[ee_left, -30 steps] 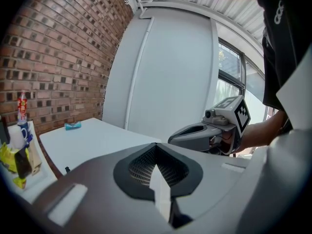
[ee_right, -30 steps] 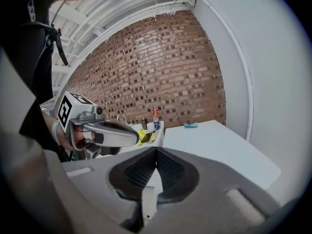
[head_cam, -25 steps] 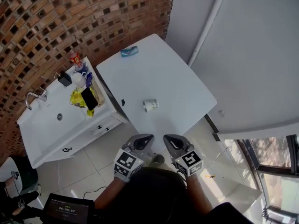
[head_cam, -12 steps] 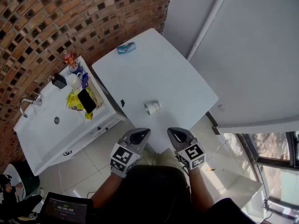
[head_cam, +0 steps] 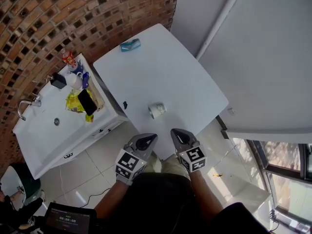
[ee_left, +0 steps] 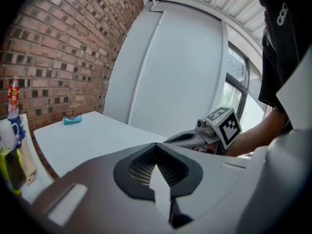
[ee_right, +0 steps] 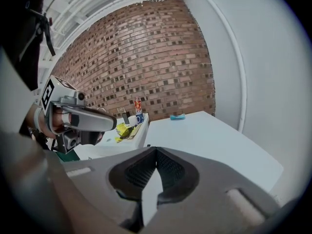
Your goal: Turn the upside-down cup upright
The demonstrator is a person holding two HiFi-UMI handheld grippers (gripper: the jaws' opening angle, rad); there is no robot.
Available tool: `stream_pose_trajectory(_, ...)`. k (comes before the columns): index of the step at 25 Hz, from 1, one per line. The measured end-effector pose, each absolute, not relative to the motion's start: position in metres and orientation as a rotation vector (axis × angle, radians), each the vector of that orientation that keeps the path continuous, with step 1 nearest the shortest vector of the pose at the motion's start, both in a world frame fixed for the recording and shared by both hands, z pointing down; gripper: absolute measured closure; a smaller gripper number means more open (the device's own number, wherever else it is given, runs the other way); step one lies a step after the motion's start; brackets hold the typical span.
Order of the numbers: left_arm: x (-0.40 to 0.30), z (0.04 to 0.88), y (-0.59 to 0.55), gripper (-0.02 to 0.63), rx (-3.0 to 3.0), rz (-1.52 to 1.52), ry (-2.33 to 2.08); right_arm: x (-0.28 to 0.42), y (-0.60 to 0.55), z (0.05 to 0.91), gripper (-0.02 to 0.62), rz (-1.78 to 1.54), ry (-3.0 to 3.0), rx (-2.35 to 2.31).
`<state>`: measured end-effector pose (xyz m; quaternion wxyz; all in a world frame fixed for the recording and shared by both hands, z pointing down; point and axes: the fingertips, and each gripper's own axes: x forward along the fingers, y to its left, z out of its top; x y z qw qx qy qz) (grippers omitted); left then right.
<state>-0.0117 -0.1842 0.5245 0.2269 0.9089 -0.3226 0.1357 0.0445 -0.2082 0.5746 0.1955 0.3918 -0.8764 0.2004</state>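
The left gripper [head_cam: 146, 141] and right gripper [head_cam: 177, 136] hang side by side, both with jaws pressed together on nothing, just off the near edge of the white tabletop [head_cam: 161, 74], the small white cup [head_cam: 156, 109] sitting just beyond them.

The cup [head_cam: 156, 109] is too small to tell which end faces up.

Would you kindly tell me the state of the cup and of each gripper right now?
Cup: on the table, ungripped, pose unclear.
Left gripper: shut, empty, away from the cup.
Right gripper: shut, empty, away from the cup.
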Motion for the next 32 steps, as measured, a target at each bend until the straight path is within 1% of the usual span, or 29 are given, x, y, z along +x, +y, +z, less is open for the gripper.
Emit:
stream_pose_trajectory(14, -0.017, 0.554, -0.177, 0.591, 2.408, 0.436, -0.875, 0.010, -0.255, 0.632, 0.603, 0.554, -2.400, 1.109)
stream_pose_trajectory(15, -0.019, 0.557, -0.177, 0.591, 2.406, 0.444, -0.871, 0.007, -0.257, 0.638, 0.587, 0.550, -2.389, 1.109)
stream_pose_trajectory(16, -0.021, 0.559, -0.178, 0.591, 2.404, 0.453, -0.868, 0.004, -0.260, 0.644, 0.541, 0.548, -2.376, 1.110)
stream_pose_trajectory(20, -0.027, 0.568, -0.182, 0.591, 2.399, 0.483, -0.857, -0.002, -0.271, 0.662, 0.468, 0.543, -2.325, 1.145)
stream_pose_trajectory(25, -0.032, 0.572, -0.185, 0.591, 2.397, 0.499, -0.846, -0.004, -0.280, 0.686, 0.323, 0.565, -2.246, 1.201)
stream_pose_trajectory(28, -0.032, 0.575, -0.184, 0.591, 2.398, 0.512, -0.824, -0.007, -0.281, 0.701, 0.261, 0.589, -2.206, 1.209)
stream_pose_trajectory(32, -0.036, 0.584, -0.179, 0.591, 2.394, 0.538, -0.798, -0.010, -0.284, 0.713, 0.207, 0.613, -2.175, 1.219)
